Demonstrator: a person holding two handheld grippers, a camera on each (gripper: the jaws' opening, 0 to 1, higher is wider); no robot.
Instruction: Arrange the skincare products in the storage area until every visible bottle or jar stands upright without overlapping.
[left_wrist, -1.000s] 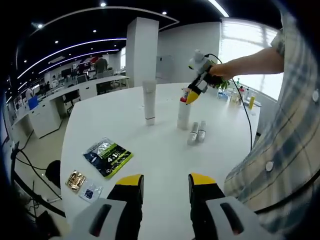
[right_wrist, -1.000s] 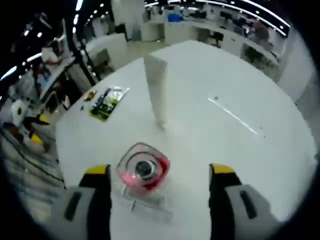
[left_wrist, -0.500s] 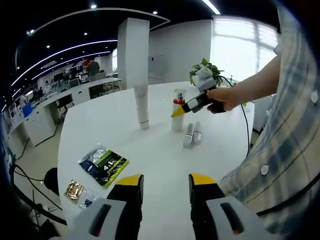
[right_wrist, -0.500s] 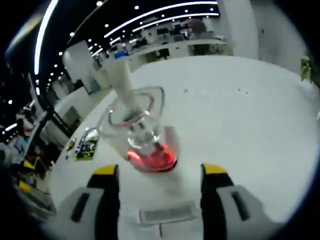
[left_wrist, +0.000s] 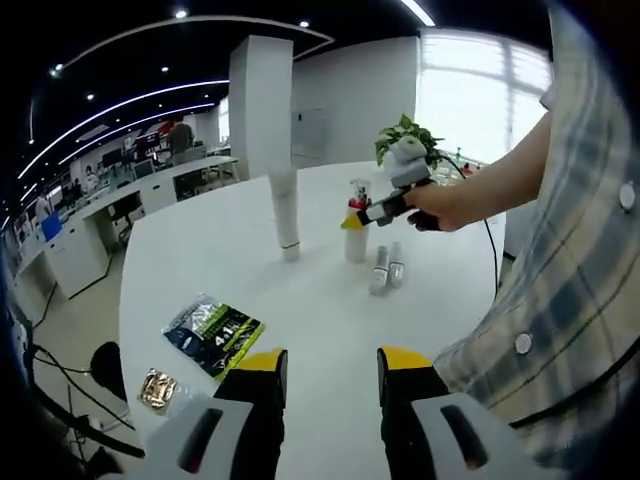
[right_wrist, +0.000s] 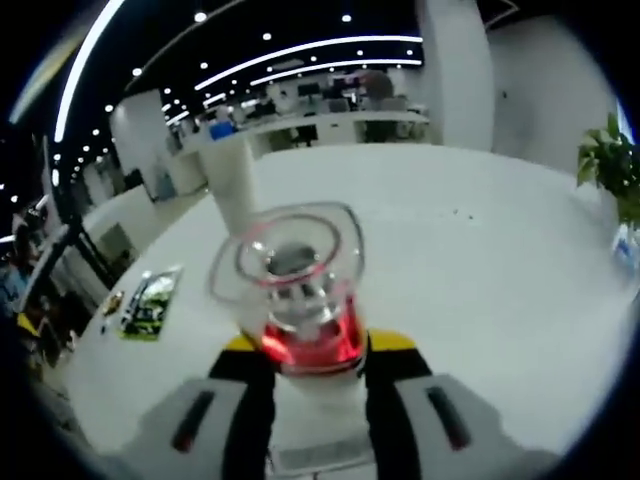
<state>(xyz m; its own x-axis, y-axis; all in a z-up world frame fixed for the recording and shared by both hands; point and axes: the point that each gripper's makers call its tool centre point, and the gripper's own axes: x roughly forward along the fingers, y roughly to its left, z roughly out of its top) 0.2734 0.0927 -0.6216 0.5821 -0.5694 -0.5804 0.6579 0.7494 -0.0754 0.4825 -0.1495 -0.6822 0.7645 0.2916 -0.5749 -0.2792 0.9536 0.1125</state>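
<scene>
On the far left of your left gripper view, one small gold foil packet (left_wrist: 157, 389) lies near the edge of the round white table (left_wrist: 320, 300). Just beside it lies one flat green and black pouch (left_wrist: 213, 330) with silver at one end. You cannot see what is inside either one.

Next, near the middle, one tall white tube (left_wrist: 286, 210) stands upright on its cap. A little to its right stands one white bottle with a clear cap and a red collar (left_wrist: 356, 226). It is upright too. You can see through the cap to the pump inside it, and the red ring sits just under that.

Just right of the bottle, two small white and grey tubes (left_wrist: 388, 268) lie flat on the table, side by side and touching. They are not standing.

That makes one tall tube, one bottle and two small tubes.

Your left gripper (left_wrist: 330, 362) hangs over the near part of the table. Its two yellow-tipped jaws are apart and hold nothing.

Your right gripper (left_wrist: 372, 212) is at the top part of the bottle, with your hand (left_wrist: 445, 205) behind it. In the right gripper view, the right gripper's jaws (right_wrist: 318, 346) press in on both sides of the bottle (right_wrist: 300, 305) under the red collar, so they grip it. The tall white tube (right_wrist: 234, 184) stands behind it, and the green and black pouch (right_wrist: 149, 304) lies far off to the left.
</scene>
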